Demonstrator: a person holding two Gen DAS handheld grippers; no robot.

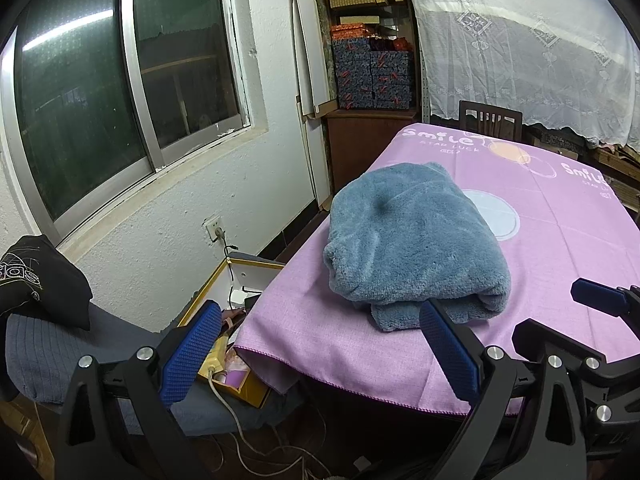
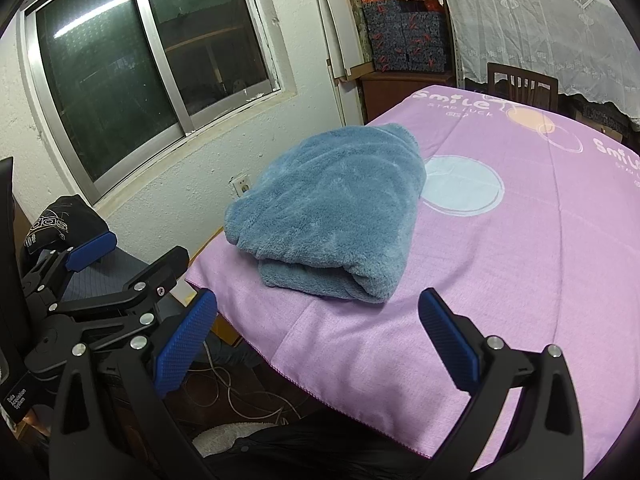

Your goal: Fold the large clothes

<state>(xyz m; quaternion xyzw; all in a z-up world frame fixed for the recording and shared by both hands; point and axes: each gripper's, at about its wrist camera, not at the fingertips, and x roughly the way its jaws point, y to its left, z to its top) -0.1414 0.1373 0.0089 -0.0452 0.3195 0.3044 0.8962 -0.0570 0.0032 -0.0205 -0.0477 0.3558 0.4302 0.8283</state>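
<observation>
I am holding my left gripper (image 1: pixel 320 344) just off the near left corner of the table, its two blue pads spread wide with nothing between them. My right gripper (image 2: pixel 320 336) is hovering over the near edge, jaws likewise spread apart and gripping nothing. In the left wrist view it is showing at the right margin (image 1: pixel 600 312).

One garment is lying on the table: a blue fleece garment (image 1: pixel 408 240), folded into a thick bundle with its rolled fold facing me, resting on the left half of the pink tablecloth (image 1: pixel 520 280) near the left edge. In the right wrist view, the bundle (image 2: pixel 332 216) is sitting just beyond my pads, not touching them. Nothing is standing between either gripper and it.

Around the work area I am seeing one window (image 1: pixel 120 100) in the white wall on the left, one wall socket (image 1: pixel 216 230) below it with a cable hanging down, and an open yellow-edged box (image 1: pixel 244 384) beside the table corner. A black cap (image 1: pixel 36 280) is resting on grey fabric at far left. One wooden chair (image 1: pixel 490 118) is standing at the far end of the table, a lace curtain (image 1: pixel 520 40) is hanging behind it, and stacked patterned boxes (image 1: pixel 372 76) are filling a shelf; their number I cannot tell.
</observation>
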